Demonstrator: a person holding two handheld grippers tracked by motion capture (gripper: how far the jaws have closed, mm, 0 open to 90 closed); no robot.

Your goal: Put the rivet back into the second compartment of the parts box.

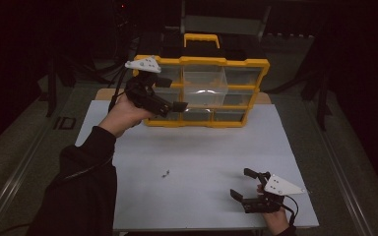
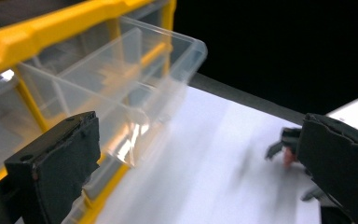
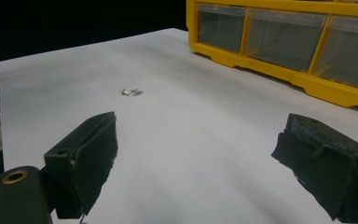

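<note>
Nearest the person, the right claw (image 1: 242,183) is hovering low over the white table (image 1: 197,196) at its right front corner, its jaws standing wide apart with nothing between them. A little farther in, small metal screws (image 1: 166,173) are lying loose on the table, well apart from both claws. Farther back, the left claw (image 1: 170,93) is hanging spread and empty just beside a clear drawer (image 1: 204,91) that is sticking out of the yellow organizer (image 1: 236,63).

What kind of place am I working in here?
Probably a workshop or lab bench set up for recording: a white table in a dark room, a yellow parts organiser with clear drawers, and small screws lying loose on the table.
</note>
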